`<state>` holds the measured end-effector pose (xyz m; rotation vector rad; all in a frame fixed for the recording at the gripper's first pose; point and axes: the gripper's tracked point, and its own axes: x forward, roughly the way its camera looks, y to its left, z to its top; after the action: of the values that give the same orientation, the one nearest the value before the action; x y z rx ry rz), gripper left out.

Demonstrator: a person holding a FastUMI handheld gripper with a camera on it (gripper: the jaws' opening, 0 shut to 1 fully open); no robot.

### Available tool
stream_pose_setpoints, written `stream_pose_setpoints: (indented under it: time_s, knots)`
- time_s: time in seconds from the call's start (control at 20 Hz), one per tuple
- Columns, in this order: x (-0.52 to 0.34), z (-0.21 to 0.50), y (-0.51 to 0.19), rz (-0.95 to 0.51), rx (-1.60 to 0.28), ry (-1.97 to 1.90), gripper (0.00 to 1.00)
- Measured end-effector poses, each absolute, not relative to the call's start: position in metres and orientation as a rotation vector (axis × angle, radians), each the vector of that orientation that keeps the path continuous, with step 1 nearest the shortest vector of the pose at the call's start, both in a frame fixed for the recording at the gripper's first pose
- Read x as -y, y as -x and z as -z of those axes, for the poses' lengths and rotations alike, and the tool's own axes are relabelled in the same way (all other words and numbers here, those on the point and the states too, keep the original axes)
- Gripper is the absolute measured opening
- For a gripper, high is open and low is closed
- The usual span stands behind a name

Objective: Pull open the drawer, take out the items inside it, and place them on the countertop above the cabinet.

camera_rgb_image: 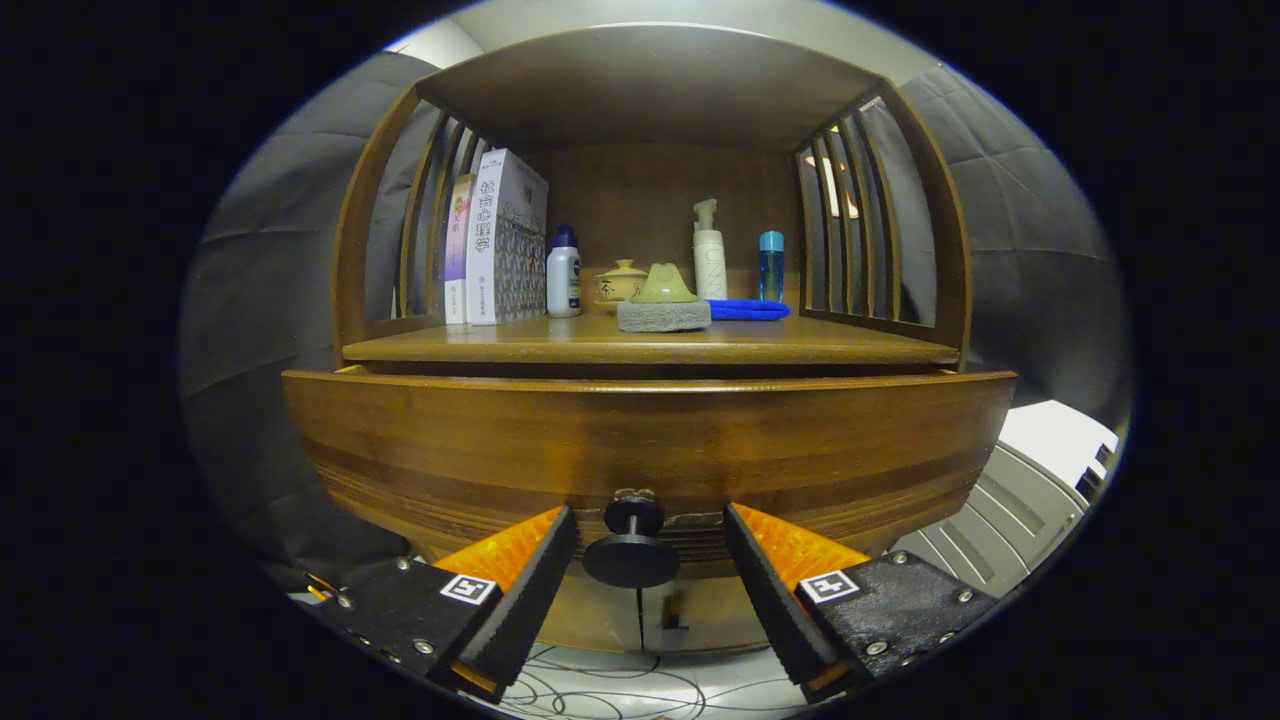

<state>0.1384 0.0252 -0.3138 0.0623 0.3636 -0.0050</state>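
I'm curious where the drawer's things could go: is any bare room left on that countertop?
Yes: the countertop's front strip, ahead of the books and sponge, is bare, widest at the right past the blue cloth. The back row of bottles is crowded. The gripper's fingers stand open around the drawer knob.

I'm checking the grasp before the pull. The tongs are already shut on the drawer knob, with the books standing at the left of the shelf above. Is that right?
Not quite. In the gripper view the tongs are open: the drawer knob sits between the fingers, and there is a gap on each side. The books do stand at the left of the shelf above.
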Motion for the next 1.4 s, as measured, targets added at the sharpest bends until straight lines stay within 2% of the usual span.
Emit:
stream_pose_setpoints:
  time_s: [0.2, 0.35, 0.6, 0.85, 1.0, 1.2, 1.4]
  knots:
    - [-0.024, 0.32, -0.174, 0.007, -0.36, -0.066, 0.95]
    - [-0.02, 0.324, -0.174, 0.015, -0.363, -0.057, 0.95]
    - [-0.016, 0.322, -0.163, -0.116, -0.419, -0.008, 0.95]
    - [-0.021, 0.258, -0.138, -0.235, -0.359, 0.011, 0.95]
    - [-0.023, 0.213, -0.115, -0.257, -0.326, 0.055, 0.95]
    - [-0.009, 0.121, -0.095, -0.203, -0.197, -0.009, 0.95]
    - [0.01, 0.061, -0.059, -0.128, -0.098, -0.06, 0.94]
